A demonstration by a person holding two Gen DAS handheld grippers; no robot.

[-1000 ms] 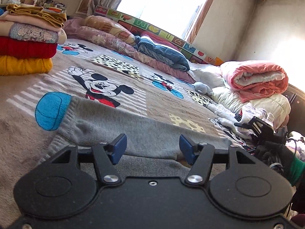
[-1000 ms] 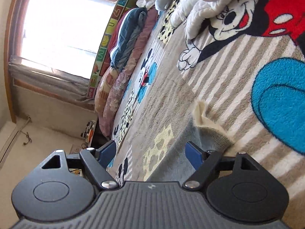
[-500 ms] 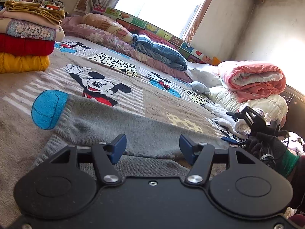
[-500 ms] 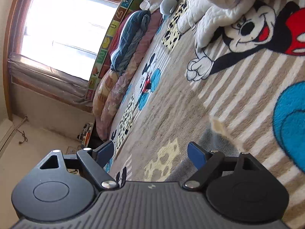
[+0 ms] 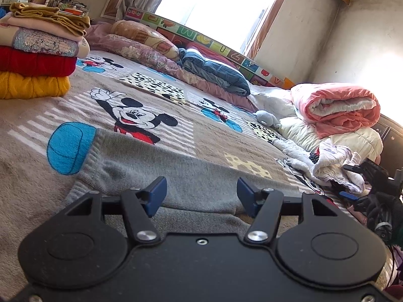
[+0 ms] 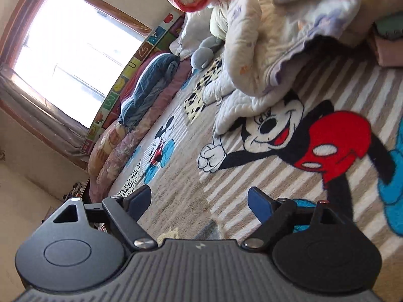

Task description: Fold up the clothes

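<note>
A grey knitted garment (image 5: 176, 176) lies flat on the Mickey Mouse blanket (image 5: 151, 95), folded over along its near edge. My left gripper (image 5: 200, 195) is open and empty just above its near edge. My right gripper (image 6: 199, 201) is open and empty over the striped blanket (image 6: 252, 176); only a sliver of the grey garment (image 6: 209, 230) shows under it. The right gripper also shows in the left wrist view (image 5: 352, 183) at the far right, next to a heap of white clothes (image 5: 325, 161).
A stack of folded clothes (image 5: 35, 58) stands at the far left. Pillows and a blue quilt (image 5: 214, 73) line the window side. A rolled pink quilt (image 5: 335, 105) lies on cream bedding. White clothes (image 6: 264, 58) are piled near the right gripper.
My right gripper has pulled away from the grey garment's corner toward the white clothes pile. My left gripper has stayed open over the garment, moving slightly.
</note>
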